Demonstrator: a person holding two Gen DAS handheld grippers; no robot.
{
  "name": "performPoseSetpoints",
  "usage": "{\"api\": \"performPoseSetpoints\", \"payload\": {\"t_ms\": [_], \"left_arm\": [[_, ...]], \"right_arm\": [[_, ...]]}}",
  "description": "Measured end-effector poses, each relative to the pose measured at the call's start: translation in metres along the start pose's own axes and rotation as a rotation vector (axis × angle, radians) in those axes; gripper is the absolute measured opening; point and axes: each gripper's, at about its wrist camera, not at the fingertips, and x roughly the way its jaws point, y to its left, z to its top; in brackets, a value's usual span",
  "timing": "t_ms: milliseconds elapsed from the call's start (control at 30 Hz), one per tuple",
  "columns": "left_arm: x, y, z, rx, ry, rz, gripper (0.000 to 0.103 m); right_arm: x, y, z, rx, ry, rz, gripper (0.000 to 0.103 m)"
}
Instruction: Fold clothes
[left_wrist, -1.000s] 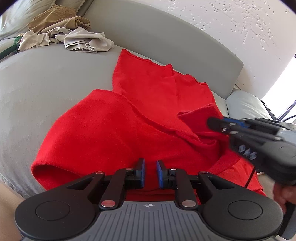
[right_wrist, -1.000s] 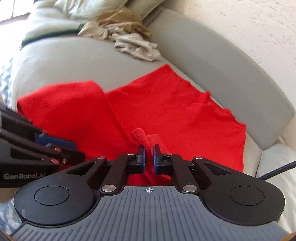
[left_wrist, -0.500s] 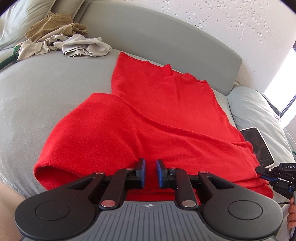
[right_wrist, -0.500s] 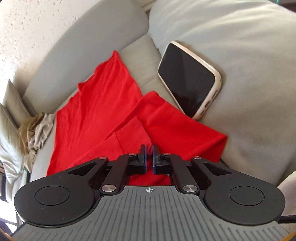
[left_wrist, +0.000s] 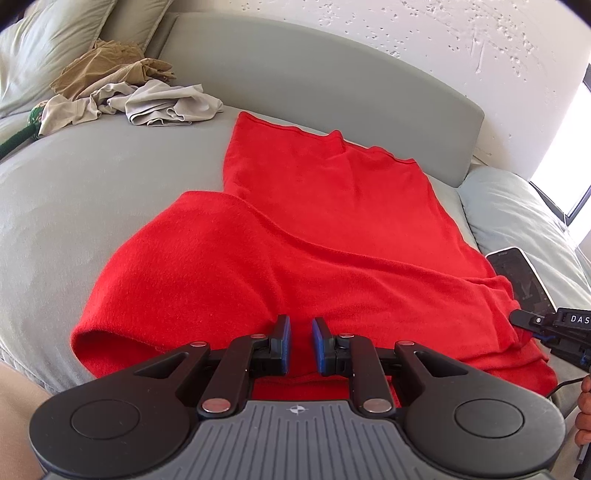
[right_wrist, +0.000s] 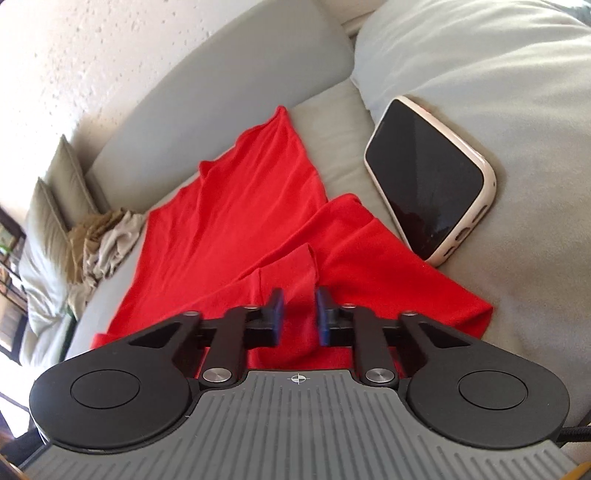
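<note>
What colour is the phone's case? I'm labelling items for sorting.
Cream-white, around a black screen: the phone shows best in the right wrist view.

Black left gripper and right gripper: blue pads, silver screws, ribbed grey bodies, round black side discs, crosshair mark.

A grey sofa seat is being covered across its middle by a red garment. Crumpled beige clothes are being borne farther back, and a phone on the cushion beside the garment.
</note>
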Motion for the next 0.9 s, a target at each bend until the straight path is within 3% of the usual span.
{"api": "performPoseSetpoints", "payload": {"t_ms": [167,233,300,400,500,700,900], "left_arm": [[-0.01,-0.003,-0.001,-0.011,-0.027,0.02,0.02],[-0.019,-0.004,-0.002,-0.027,-0.035,0.031,0.029],[-0.028,-0.005,-0.003,-0.036,-0.037,0.042,0.03],[-0.041,-0.005,-0.005,-0.054,-0.042,0.055,0.03],[-0.05,-0.002,-0.003,-0.09,-0.054,0.086,0.03],[-0.056,0.005,0.003,-0.132,-0.089,0.145,0.03],[-0.053,0.012,0.0,-0.169,-0.068,0.18,0.03]], "right_arm": [[-0.008,0.028,-0.005,-0.238,-0.079,-0.089,0.006],[-0.015,0.04,-0.008,-0.327,-0.136,-0.128,0.006],[-0.021,0.049,-0.009,-0.4,-0.192,-0.157,0.006],[-0.027,0.059,-0.012,-0.482,-0.268,-0.221,0.006],[-0.03,0.059,-0.008,-0.48,-0.29,-0.258,0.006],[-0.019,0.05,-0.006,-0.456,-0.235,-0.336,0.006],[-0.002,0.036,-0.005,-0.391,-0.111,-0.396,0.006]]}}
